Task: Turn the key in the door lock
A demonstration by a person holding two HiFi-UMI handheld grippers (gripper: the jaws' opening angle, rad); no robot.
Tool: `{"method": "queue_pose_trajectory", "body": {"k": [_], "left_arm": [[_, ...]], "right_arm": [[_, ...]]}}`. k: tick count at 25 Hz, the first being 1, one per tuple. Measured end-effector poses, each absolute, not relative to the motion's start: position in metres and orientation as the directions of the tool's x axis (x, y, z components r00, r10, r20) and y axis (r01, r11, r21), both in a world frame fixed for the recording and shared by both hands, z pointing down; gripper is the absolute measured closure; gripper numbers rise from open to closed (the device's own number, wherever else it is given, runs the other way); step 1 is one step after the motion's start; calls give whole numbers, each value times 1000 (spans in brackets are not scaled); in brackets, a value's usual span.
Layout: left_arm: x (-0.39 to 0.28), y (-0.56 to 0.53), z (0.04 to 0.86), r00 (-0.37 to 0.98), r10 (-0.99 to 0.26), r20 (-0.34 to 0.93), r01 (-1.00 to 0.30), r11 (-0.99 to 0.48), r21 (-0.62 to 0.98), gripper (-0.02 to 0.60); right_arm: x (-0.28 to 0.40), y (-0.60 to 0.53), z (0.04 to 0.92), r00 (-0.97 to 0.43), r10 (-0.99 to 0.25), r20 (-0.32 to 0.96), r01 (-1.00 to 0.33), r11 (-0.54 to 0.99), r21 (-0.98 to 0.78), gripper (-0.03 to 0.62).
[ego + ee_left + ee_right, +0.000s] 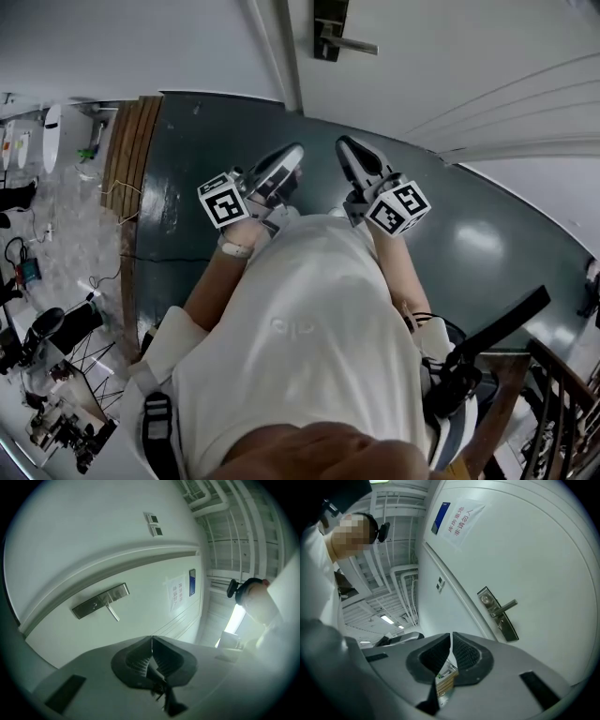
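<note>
From where I stood, the left gripper (152, 638) was closed, its jaws meeting tip to tip with nothing between them. The right gripper (451, 635) was drawn in too, its jaws all but touching and just as empty. Both were held out in front of the person's white shirt (300, 328), pointing towards the door (543, 550) but well apart from the door handle (506, 606). The door lock (488, 600), a round cylinder, sat just beside the handle on the same metal lock plate (511, 631); it was too small to tell whether a key was in it. Farther along the door from the handle hung a paper notice (461, 520) in red print, with a small blue sign (439, 517) just beside it. Beneath the handle, the dark green floor (234, 141) ran back to the person.
</note>
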State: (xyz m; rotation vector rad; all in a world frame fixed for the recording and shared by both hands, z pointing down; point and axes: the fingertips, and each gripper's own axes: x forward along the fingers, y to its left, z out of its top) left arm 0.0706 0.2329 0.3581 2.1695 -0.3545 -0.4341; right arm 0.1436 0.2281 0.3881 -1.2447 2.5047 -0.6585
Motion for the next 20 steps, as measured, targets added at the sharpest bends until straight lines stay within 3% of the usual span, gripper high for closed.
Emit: {"method": "queue_pose_trajectory", "body": {"k": [12,20], "left_arm": [[65,229,371,885,-447,-133,-169,-574,802,574],[68,231,375,885,-436,-161,-119,-548,828,574]], "right_arm": [[142,233,397,-600,-800,-6,-695,525,-490,557],[149,233,398,-578,-816,-8,-703,503,-502,557]]}}
